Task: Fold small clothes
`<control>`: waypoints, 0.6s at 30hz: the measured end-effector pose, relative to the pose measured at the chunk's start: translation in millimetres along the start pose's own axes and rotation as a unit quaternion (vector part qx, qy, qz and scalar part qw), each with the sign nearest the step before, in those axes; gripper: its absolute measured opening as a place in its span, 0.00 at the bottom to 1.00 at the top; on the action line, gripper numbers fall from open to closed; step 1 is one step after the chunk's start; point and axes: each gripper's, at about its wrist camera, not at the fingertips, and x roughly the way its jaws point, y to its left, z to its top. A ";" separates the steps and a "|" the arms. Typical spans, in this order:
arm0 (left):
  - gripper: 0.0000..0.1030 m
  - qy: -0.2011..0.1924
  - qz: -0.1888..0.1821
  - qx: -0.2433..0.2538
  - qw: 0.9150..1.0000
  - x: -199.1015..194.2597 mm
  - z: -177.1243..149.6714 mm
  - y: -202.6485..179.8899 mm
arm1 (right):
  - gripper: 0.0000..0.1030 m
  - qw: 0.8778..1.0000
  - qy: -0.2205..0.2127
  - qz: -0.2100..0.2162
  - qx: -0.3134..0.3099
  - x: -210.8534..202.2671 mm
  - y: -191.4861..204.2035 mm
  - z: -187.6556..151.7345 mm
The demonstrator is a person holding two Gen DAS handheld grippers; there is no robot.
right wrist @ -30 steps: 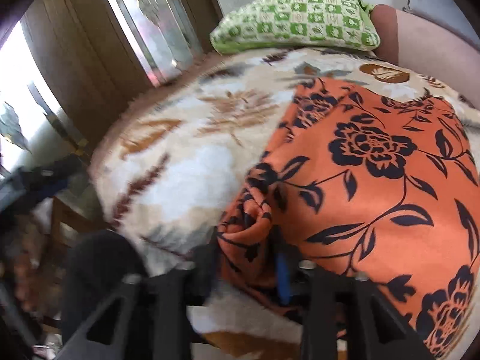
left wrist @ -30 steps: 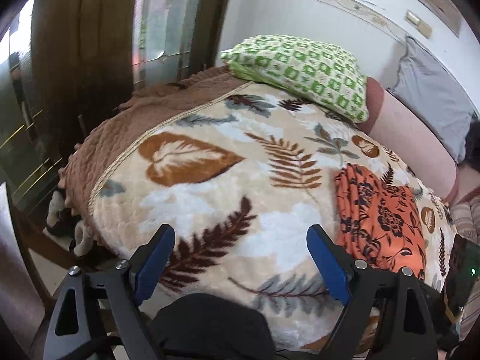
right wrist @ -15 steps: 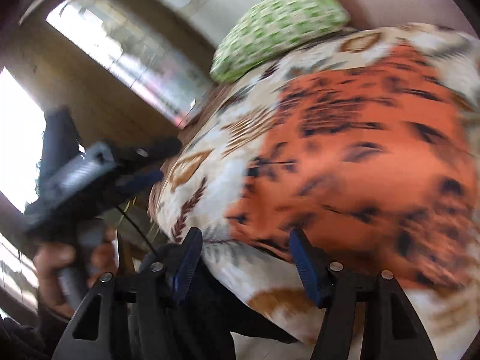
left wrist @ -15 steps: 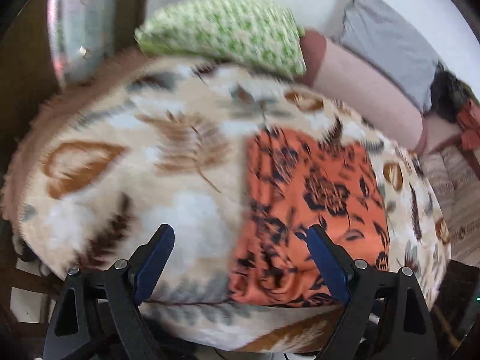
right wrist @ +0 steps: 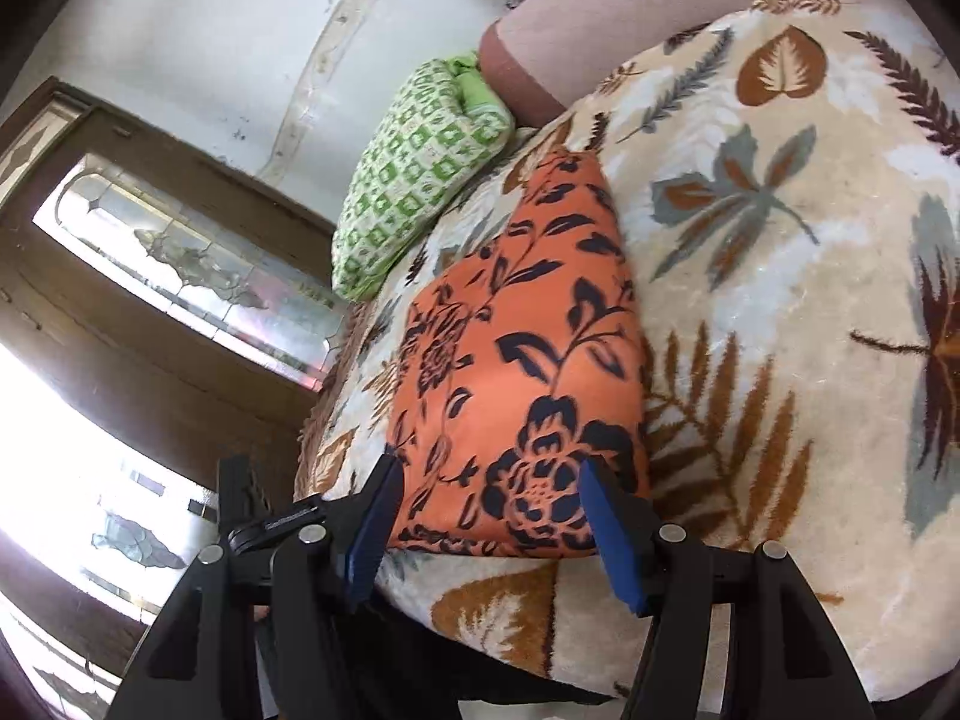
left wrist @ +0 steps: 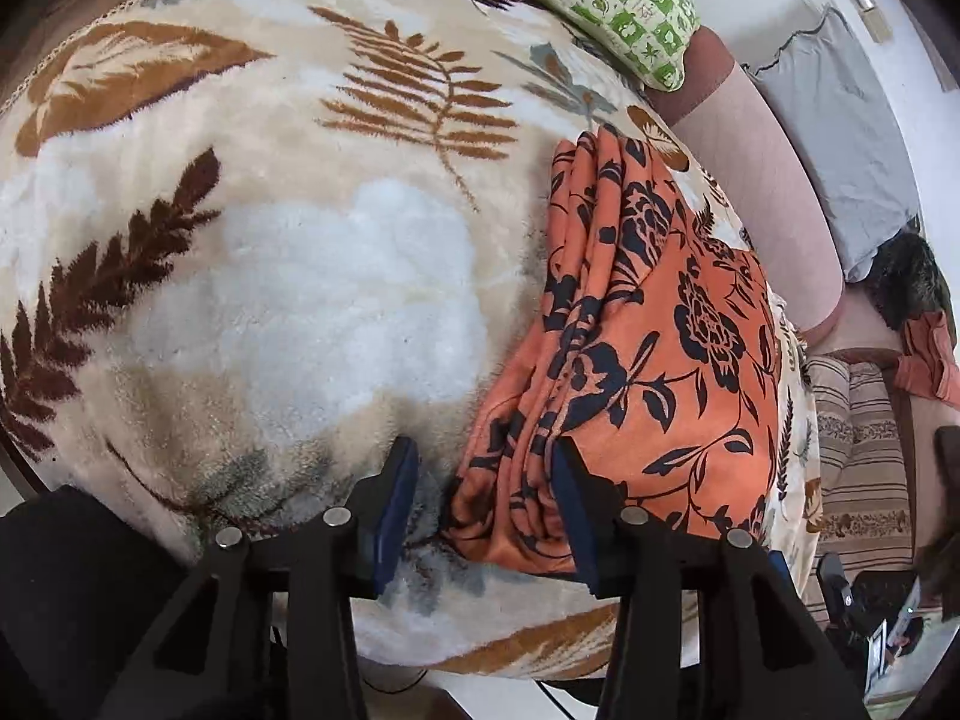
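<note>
While lying folded into a thick rectangle on the plush cream blanket with brown and grey leaf print (left wrist: 288, 276), the orange floral cloth with black flowers (left wrist: 672, 372) appears close to done, so judged as a late step: squaring up or one more fold. Left gripper (left wrist: 483, 489) low at the cloth's near corner, blue pads (left wrist: 396, 498) apart, one pad on bare blanket just left of the bundle, the other pressed against the stacked fold edges; spread, not yet clamped. Right gripper (right wrist: 489, 516) at the opposite near edge, blue fingers (right wrist: 612, 540) wide apart, straddling the cloth's (right wrist: 516, 360) near end, whether touching cannot be told. Beyond the fingertips, a green-and-white checked pillow (right wrist: 414, 180) well apart from the cloth.

Next move, as a judgement: calls for closing the left pads on all layers of that loose, rippled edge together, without pinching blanket pile, then lifting evenly with the right side to carry the fold over or tidy it flat. Risk of layers slipping and splaying if only the top ones get caught.
</note>
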 end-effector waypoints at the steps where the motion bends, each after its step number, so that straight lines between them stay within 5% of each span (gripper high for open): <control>1: 0.50 0.001 0.011 0.006 1.000 -2.7 0.2 -3.6 | 0.62 1.000 -0.002 -0.006 0.011 -1.8 -4.6 2.4; 6: 0.52 -0.059 0.066 0.085 0.992 -35.9 8.3 -43.1 | 0.63 0.998 -0.006 -0.014 0.058 -11.2 -27.0 16.8; 10: 0.63 -0.102 0.068 0.183 0.976 -40.6 18.4 -99.8 | 0.69 0.997 0.013 -0.021 0.073 -4.9 -44.2 46.6; 13: 0.64 -0.108 0.082 0.245 0.960 -11.1 26.6 -130.8 | 0.70 0.994 0.033 0.013 0.108 14.8 -63.2 76.0; 17: 0.65 -0.067 0.182 0.295 0.936 46.0 24.0 -137.7 | 0.71 0.982 0.093 0.062 0.151 60.9 -83.4 97.3; 18: 0.67 -0.060 0.189 0.286 0.937 56.3 24.7 -129.9 | 0.71 0.978 0.112 0.063 0.162 73.6 -87.5 97.6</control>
